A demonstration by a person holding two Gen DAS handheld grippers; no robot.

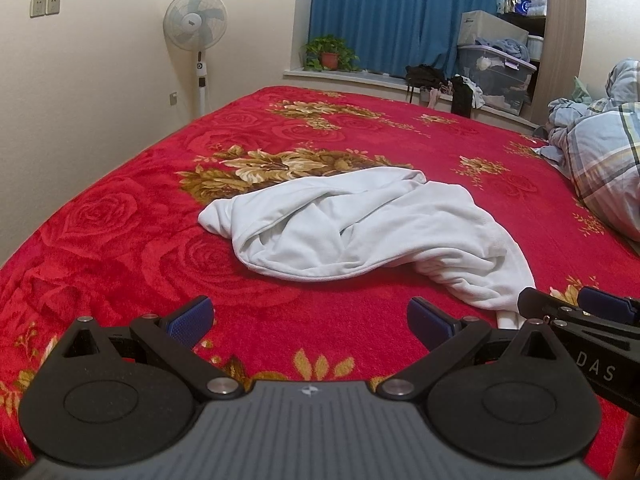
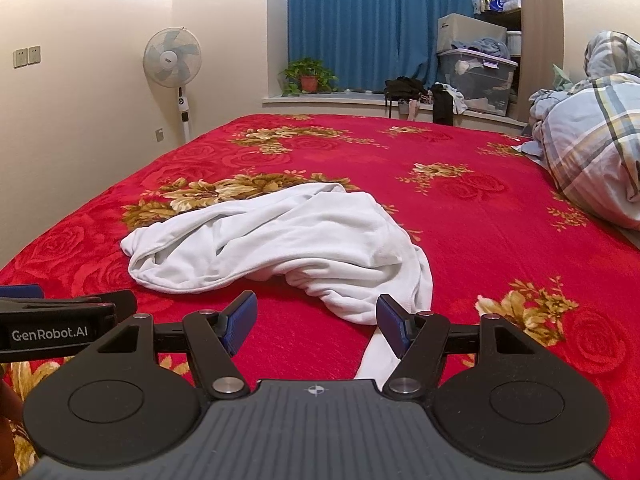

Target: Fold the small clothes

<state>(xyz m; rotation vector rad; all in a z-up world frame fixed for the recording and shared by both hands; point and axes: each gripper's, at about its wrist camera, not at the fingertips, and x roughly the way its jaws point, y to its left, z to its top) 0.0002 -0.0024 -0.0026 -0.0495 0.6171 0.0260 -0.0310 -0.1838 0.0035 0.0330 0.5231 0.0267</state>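
Observation:
A crumpled white garment (image 1: 360, 228) lies in a heap on the red floral blanket (image 1: 120, 240). My left gripper (image 1: 310, 322) is open, hovering over bare blanket just short of the heap's near edge. The right gripper (image 1: 576, 306) shows at the right edge of the left wrist view. In the right wrist view the same white garment (image 2: 280, 240) trails a strip toward me, and my right gripper (image 2: 316, 324) is open with that strip lying beside its right finger (image 2: 394, 326). The left gripper (image 2: 60, 312) pokes in from the left.
A plaid quilt (image 2: 592, 140) is piled at the bed's right side. Beyond the bed stand a fan (image 2: 172, 60), a potted plant (image 2: 308, 76) on the window ledge, blue curtains, a storage bin (image 2: 476, 80) and shelves.

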